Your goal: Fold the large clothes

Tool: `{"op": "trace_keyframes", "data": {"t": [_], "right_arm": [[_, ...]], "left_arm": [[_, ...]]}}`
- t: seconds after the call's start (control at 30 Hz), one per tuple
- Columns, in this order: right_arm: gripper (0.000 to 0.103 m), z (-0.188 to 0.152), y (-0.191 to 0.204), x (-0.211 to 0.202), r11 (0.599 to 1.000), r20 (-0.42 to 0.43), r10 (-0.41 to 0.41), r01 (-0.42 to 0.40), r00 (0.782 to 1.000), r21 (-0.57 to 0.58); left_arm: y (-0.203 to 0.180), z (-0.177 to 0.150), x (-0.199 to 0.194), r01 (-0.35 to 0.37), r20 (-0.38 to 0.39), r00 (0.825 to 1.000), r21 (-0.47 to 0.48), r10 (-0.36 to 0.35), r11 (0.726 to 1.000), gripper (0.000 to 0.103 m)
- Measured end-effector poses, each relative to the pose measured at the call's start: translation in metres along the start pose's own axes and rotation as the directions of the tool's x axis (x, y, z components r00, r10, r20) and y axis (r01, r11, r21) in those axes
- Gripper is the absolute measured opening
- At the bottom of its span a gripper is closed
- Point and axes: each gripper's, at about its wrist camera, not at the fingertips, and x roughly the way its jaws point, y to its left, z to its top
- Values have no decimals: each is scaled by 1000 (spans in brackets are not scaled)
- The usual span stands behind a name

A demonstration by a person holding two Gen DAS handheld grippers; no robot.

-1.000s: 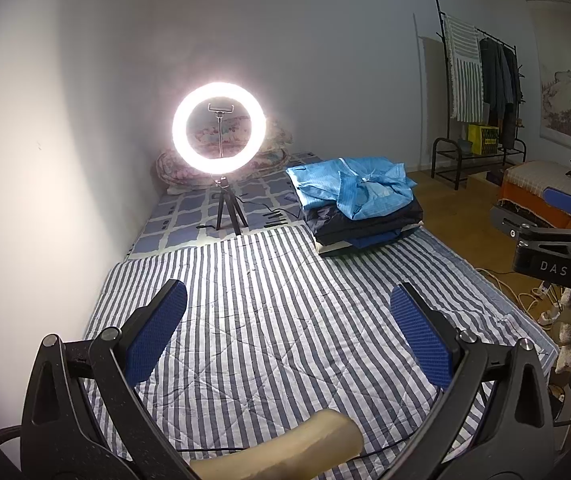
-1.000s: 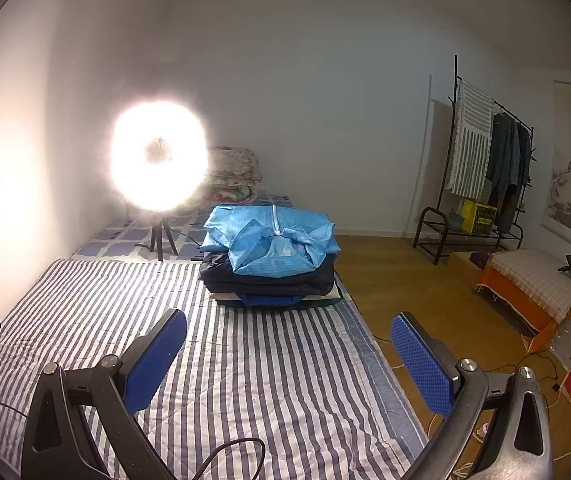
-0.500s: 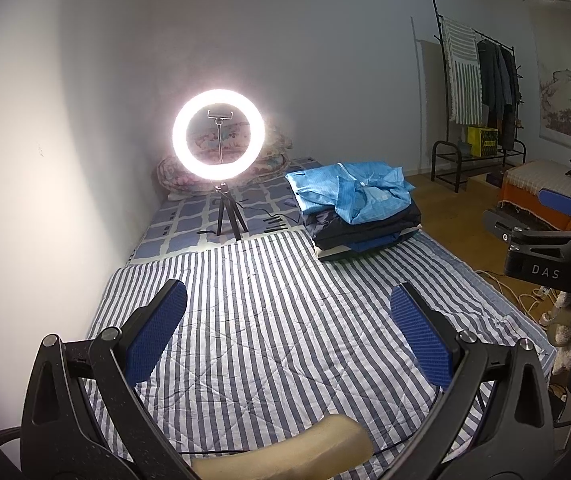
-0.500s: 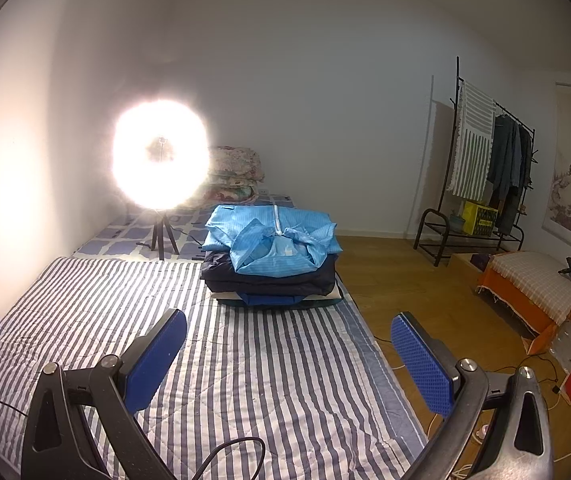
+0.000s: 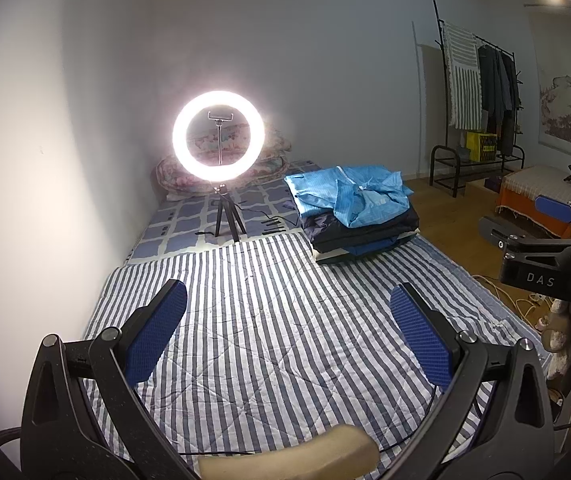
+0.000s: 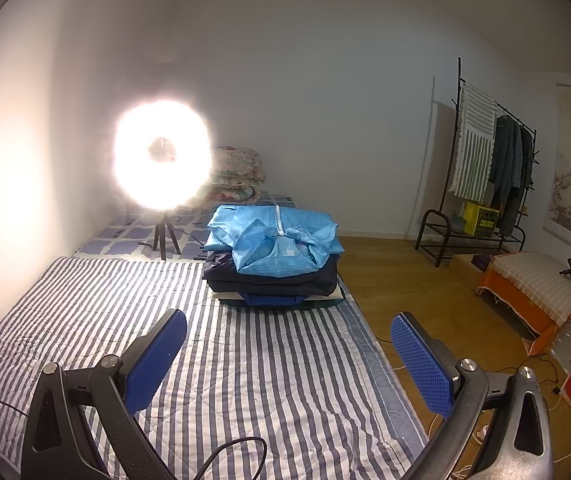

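Hovering wide open and empty, the left claw (image 5: 287, 334) and right claw (image 6: 288, 358) face a crumpled light-blue garment (image 6: 275, 242) topping folded dark clothes (image 6: 271, 282) on the striped quilt (image 6: 245, 364).

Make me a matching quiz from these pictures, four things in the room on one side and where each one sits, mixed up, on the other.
Things:
1. light blue garment
2. ring light
3. striped towel
4. orange box

Places:
A. hanging on the clothes rack
B. on the wooden floor at the right
C. top of the clothes pile
D. on a tripod beyond the striped blanket

Pairs: 1-C, 2-D, 3-A, 4-B
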Motion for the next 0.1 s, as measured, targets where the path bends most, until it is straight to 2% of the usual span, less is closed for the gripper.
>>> {"op": "trace_keyframes", "data": {"t": [0.1], "right_arm": [[103, 1, 0, 0, 1000, 2, 1, -1, 1000, -1]], "left_arm": [[0, -1, -2, -4, 3, 1000, 0, 4, 1000, 103]]}}
